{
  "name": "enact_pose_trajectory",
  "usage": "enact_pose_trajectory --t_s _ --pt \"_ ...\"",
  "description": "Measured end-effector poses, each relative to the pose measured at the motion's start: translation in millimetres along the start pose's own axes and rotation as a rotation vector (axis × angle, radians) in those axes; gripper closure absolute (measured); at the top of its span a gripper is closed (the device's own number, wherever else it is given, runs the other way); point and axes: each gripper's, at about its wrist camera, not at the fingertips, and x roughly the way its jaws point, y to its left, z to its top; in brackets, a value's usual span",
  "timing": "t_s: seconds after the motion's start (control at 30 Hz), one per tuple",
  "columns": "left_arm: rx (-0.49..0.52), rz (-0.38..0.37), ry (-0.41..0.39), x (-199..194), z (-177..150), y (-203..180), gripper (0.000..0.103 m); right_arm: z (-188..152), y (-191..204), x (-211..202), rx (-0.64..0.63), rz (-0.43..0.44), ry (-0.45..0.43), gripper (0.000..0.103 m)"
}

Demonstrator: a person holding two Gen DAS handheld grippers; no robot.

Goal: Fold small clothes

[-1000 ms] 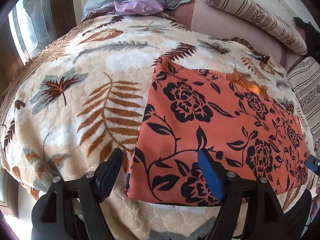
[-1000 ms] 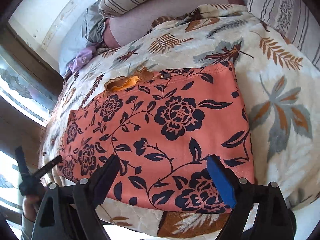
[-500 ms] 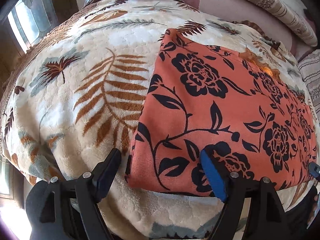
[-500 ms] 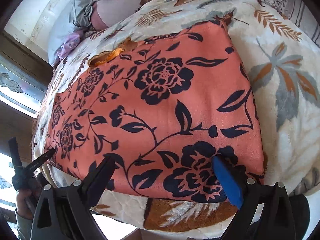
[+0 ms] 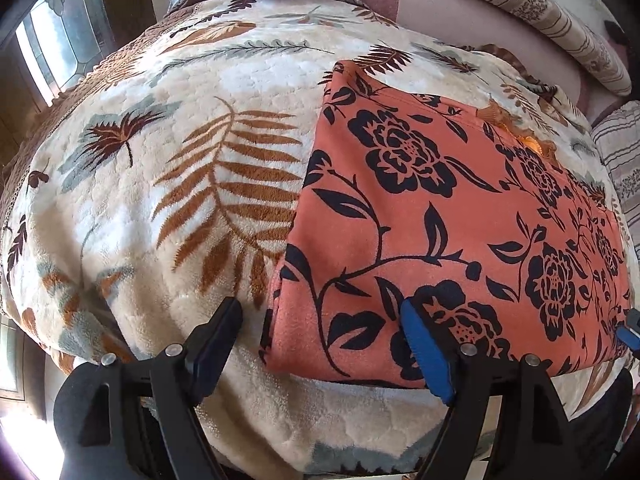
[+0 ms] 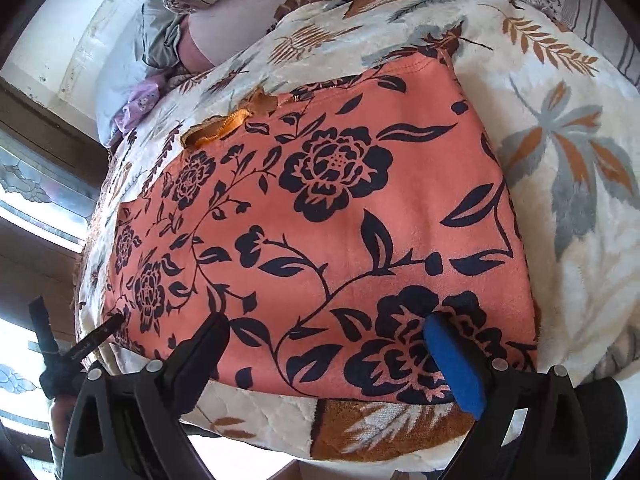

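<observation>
Lying flat across the fleece blanket [image 5: 168, 208] on the bed, the orange floral garment [image 5: 452, 216] fills the right half of the left wrist view and the centre of the right wrist view. Both tongs are spread wide and hold nothing: the left tongs [image 5: 320, 332] straddle the garment's near-left corner, one finger over bare blanket, while the right tongs [image 6: 326, 344] sit over its near-right portion.

Judging from this, a pinch here could gather the plush blanket along with the cloth, or catch only the top layer if the garment is already doubled, so the fold would drag or skew. Uneven lifts by the two sides might twist the edge.

How many layers the garment has cannot be told. Its near hem is partly masked by the fingers, and the frilled orange trim [image 6: 218, 128] at the far edge is bunched and hard to read
</observation>
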Motion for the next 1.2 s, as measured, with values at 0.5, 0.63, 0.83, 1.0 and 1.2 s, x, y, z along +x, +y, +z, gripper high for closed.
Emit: enact_pose_trajectory --t_s 0.5,0.63,0.83,1.0,1.2 --pt "0.01 0.048 -0.039 -15.6 4.1 -5.8 0.019 -18.2 -12.5 -11.8 0.113 0.113 -0.017 0.004" --pt "-0.003 0.006 -0.106 -33.6 16.5 -18.3 0.019 -34.9 -33.4 -6.9 0.256 0.198 0.011 0.004" --pt "0.113 -0.061 -0.133 -32.5 32.2 -74.8 0.019 -30.6 -63.2 -4.9 0.422 0.301 -0.028 0.004" --pt "0.203 -0.105 -0.096 -18.1 33.3 -125.6 0.019 -24.4 -83.7 -11.4 0.533 0.375 -0.096 0.005" --pt "0.284 -0.088 -0.064 -5.7 29.7 -161.3 0.019 -18.6 -92.1 -22.8 0.546 0.396 -0.11 0.007"
